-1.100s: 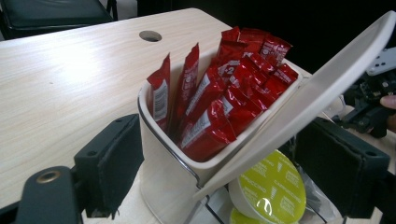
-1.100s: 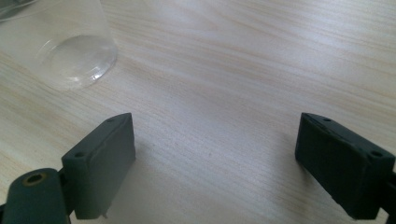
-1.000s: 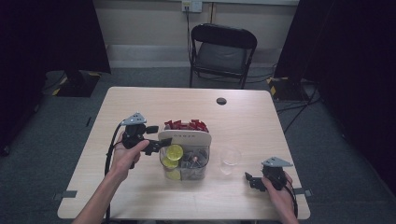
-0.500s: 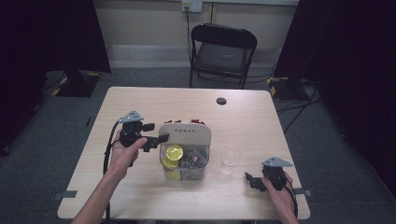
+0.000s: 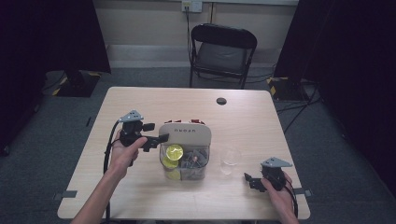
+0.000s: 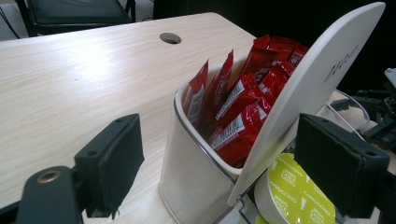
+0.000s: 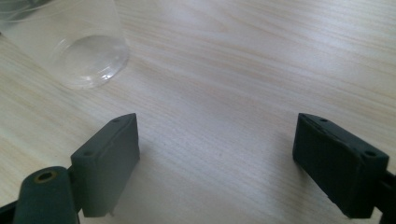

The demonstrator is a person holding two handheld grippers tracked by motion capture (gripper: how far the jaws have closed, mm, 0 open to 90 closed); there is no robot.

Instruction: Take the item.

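Clear organizer box (image 5: 185, 161) with tilted white lid (image 5: 185, 133), red sachets (image 6: 236, 105), both grippers' fingers released

Bright overhead light, dark surroundings, soft shadows

Only clear one is "CAPPUCCINO" printed on the yellow-green capsule lid (image 6: 299, 196), sitting at about 5 o'clock in the left gripper view. White lid (image 6: 317, 79) has lettering too, unreadable.

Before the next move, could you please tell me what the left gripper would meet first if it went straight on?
Probably the white container of red sachets, which sits between the open jaws of the left gripper; its tilted cream lid lies near the right jaw.
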